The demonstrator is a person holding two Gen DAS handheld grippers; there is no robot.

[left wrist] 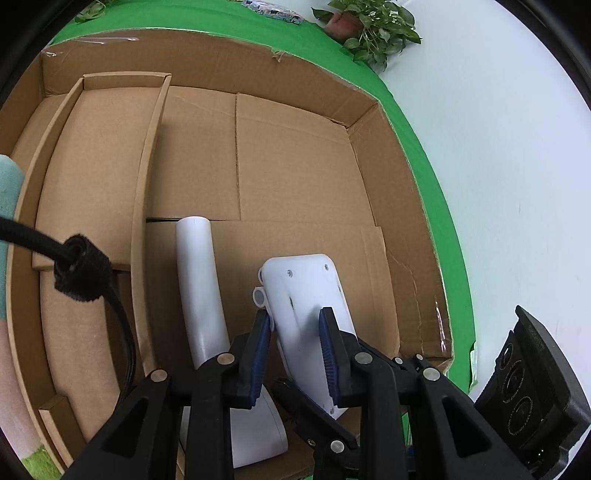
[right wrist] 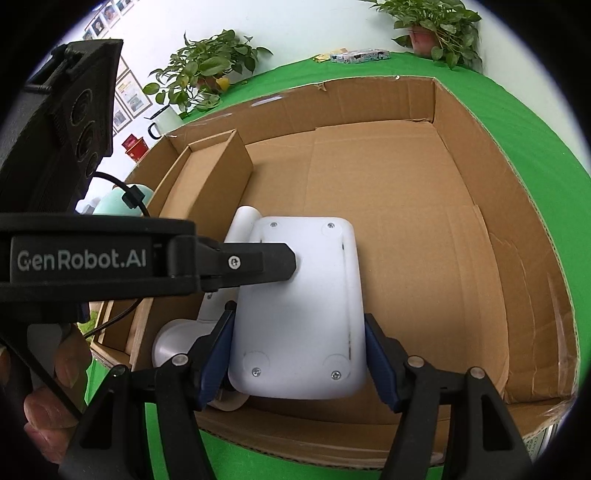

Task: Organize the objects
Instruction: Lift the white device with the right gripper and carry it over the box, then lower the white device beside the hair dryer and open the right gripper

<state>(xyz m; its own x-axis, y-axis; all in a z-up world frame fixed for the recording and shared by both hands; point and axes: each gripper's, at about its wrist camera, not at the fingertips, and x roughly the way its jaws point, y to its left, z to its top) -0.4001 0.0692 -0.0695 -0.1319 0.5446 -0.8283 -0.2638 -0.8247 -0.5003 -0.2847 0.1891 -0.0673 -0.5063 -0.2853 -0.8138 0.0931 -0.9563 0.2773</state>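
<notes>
Potted plants (right wrist: 207, 70) were set along the white wall (right wrist: 295, 26), and framed pictures (right wrist: 127, 96) were hung there.

Both tongs are black plastic linkages with silver rivets at the pivots and ribbed blue pads on the fingers (left wrist: 260, 339). The left tongs (left wrist: 295, 332) trail a thick black cable (left wrist: 122, 321) bundled with a black hook-and-loop strap (left wrist: 81, 271). From the right tongs (right wrist: 299, 347), the left set shows white "GenRobot.AI" lettering (right wrist: 81, 260) and a cross-head screw (right wrist: 234, 262). A black block (right wrist: 74, 122) with round sockets sits behind, possibly a camera housing.
</notes>
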